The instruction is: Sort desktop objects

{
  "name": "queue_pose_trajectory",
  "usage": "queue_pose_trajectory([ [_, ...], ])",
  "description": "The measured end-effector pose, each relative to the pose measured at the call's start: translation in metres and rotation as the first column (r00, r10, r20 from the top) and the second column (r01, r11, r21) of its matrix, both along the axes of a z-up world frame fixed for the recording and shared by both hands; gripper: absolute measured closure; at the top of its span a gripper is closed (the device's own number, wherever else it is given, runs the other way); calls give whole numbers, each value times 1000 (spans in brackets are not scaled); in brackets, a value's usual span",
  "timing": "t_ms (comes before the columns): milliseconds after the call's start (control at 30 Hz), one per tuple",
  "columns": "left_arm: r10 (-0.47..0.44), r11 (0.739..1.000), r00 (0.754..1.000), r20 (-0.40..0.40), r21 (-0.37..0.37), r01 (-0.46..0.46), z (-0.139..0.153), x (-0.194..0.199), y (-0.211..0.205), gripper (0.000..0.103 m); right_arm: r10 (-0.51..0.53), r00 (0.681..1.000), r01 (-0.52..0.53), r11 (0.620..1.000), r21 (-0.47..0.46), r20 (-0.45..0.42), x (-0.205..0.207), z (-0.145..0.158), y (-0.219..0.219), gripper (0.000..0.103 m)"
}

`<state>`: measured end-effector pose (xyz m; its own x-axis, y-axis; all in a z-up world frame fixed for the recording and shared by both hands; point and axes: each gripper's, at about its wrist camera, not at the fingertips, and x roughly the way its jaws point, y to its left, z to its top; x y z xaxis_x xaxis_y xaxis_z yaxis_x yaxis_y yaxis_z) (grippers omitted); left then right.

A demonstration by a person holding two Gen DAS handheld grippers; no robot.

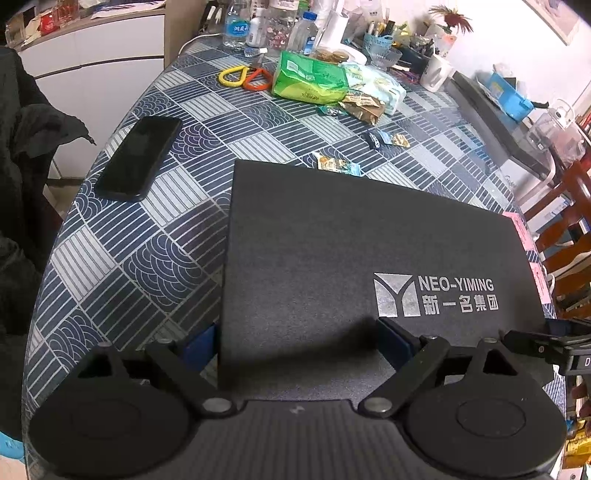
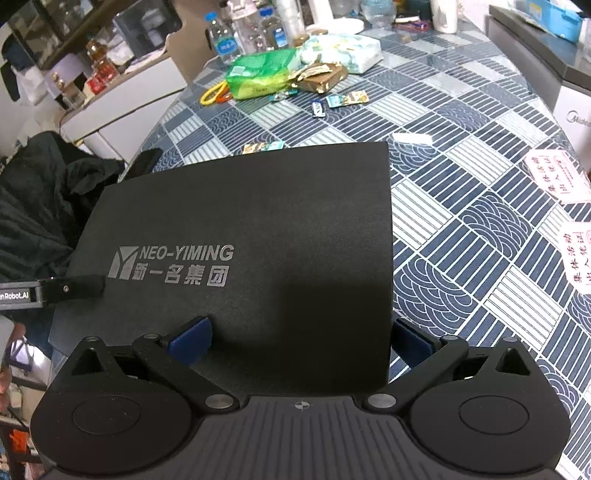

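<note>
A black box (image 1: 369, 258) lies at the near table (image 1: 147, 258) edge. The left gripper (image 1: 295, 343) straddles its near-left corner, fingers spread; the right gripper (image 2: 299, 339) straddles its near-right corner, fingers spread. A phone (image 1: 138, 158) lies left.

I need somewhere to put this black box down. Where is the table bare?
Bare cloth lies right of the black box, up to the pink cards, and left of it, below the phone. The far end is crowded: green packet, scissors, bottles, loose candy wrappers.
</note>
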<state>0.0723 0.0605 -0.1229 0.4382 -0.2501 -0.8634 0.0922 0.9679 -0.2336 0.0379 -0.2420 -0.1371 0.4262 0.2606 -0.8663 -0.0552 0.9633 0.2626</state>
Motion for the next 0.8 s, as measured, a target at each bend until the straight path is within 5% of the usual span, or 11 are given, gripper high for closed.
queue_pose_trajectory([
  [333, 21, 998, 1000, -21, -55, -22, 7, -4, 15, 0, -46, 997, 50, 996, -69, 55, -10, 12, 0, 0],
  [500, 29, 998, 995, 93, 48, -34, 36, -17, 1, 0, 23, 981, 4, 990, -143, 192, -32, 37, 25, 0],
  [800, -56, 984, 994, 93, 176, 40, 29, -17, -58, 0, 70, 981, -26, 972, -233, 183, -36, 12, 65, 0],
])
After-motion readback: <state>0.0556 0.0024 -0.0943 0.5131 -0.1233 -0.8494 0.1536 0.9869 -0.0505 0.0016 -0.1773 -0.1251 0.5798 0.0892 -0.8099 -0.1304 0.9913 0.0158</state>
